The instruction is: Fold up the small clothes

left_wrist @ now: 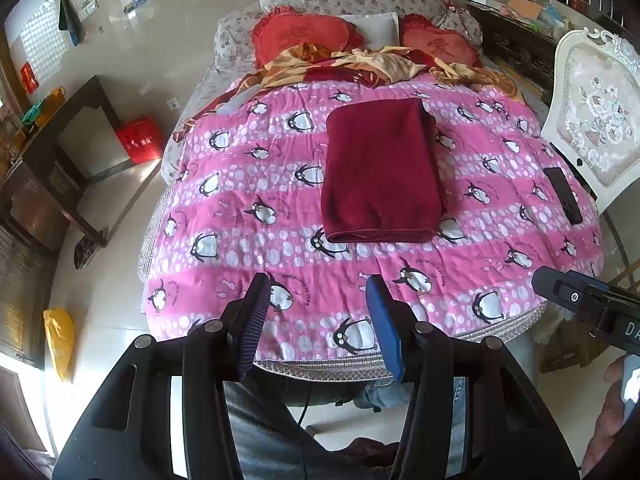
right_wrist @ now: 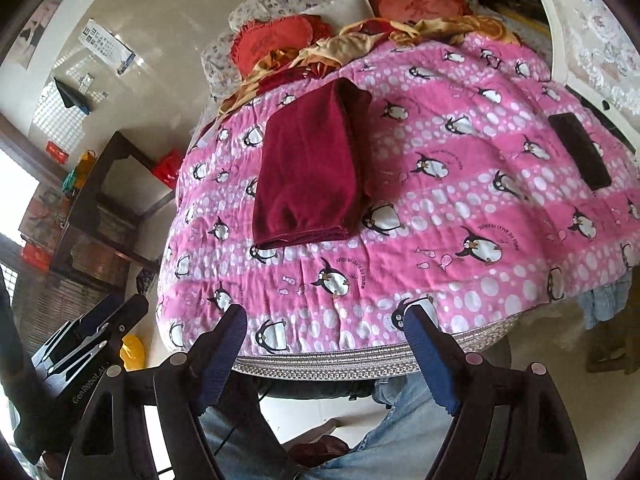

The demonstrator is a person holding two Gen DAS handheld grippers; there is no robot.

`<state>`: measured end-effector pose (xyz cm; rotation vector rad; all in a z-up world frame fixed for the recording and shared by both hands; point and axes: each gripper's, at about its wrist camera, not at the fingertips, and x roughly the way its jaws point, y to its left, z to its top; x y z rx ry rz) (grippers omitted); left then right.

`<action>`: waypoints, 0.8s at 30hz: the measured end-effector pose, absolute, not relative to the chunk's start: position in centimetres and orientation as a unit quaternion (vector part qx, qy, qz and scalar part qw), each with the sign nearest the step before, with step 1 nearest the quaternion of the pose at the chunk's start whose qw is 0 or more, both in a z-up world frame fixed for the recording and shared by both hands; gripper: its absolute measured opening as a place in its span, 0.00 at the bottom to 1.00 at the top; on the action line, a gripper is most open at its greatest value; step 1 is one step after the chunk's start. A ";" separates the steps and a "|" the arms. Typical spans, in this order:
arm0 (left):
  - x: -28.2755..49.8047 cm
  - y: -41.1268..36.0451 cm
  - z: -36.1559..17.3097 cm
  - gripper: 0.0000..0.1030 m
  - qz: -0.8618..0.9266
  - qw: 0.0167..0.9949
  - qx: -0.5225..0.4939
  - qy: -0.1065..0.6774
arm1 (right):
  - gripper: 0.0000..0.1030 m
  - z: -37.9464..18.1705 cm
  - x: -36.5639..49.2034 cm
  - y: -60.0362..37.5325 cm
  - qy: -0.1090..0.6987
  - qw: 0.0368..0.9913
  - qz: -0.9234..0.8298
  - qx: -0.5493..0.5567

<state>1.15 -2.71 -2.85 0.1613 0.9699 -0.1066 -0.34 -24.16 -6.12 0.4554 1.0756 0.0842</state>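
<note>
Left wrist view: our left gripper spread, empty, bottom centre.
Garment: folded maroon cloth, centre, on our pink quilt.
Right gripper: spread, empty.

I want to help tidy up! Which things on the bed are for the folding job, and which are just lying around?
For the job:
- dark red folded cloth
- left tongs, open and empty
- right tongs, open and empty

Just lying about:
- black phone
- red heart cushions
- crumpled gold and red fabric
- white chair

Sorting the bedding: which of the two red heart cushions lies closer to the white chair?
The red heart cushion right of the white pillow, on the white chair side.
</note>
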 end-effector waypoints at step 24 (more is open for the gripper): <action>4.2 -2.1 -3.7 0.48 -0.028 0.872 0.078 0.483 | 0.76 -5.5 3.0 -22.7 0.514 0.840 0.025 0.170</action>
